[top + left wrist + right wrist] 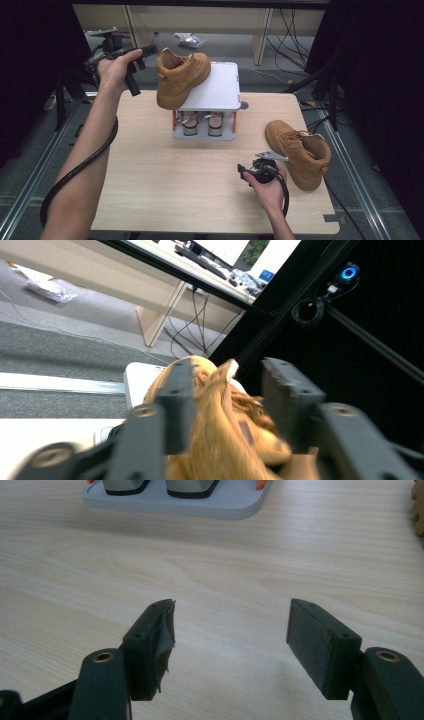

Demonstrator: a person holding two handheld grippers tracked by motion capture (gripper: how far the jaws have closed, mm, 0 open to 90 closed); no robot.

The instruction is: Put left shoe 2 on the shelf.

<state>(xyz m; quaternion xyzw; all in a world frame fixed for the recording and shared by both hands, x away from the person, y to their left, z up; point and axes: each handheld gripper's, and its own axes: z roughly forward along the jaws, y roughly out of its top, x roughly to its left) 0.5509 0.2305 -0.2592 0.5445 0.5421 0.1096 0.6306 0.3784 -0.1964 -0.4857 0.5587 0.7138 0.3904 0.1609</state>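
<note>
On top of the grey shoe rack [220, 87], just past the tips of the left gripper [141, 62], sits a tan boot [180, 77]. It leans a bit over the rack's left edge. The left gripper is up in the air beside the boot's heel end. In the left gripper view its two black jaws stand apart, with the boot [220, 430] between them. The pads do not look like they press on it, so the gripper has let go. The boot seems to rest on the rack by itself.

Close to the right gripper [250, 172], off to its right side, lies the second tan boot [300, 152] on the wooden table [165, 185]. This gripper rests low over the table. Its jaws are wide apart and hold nothing. One pad [162, 635] has a torn bit of cover hanging from it.

The job looks like putting both boots on the rack. The first boot looks placed, and this seems to be the letting-go part. Next, the left gripper should pull back without bumping the leaning boot. Then the right gripper needs to turn to the boot beside it and pinch it firmly. It then has to lift the boot to the free space on the rack's top.
</note>
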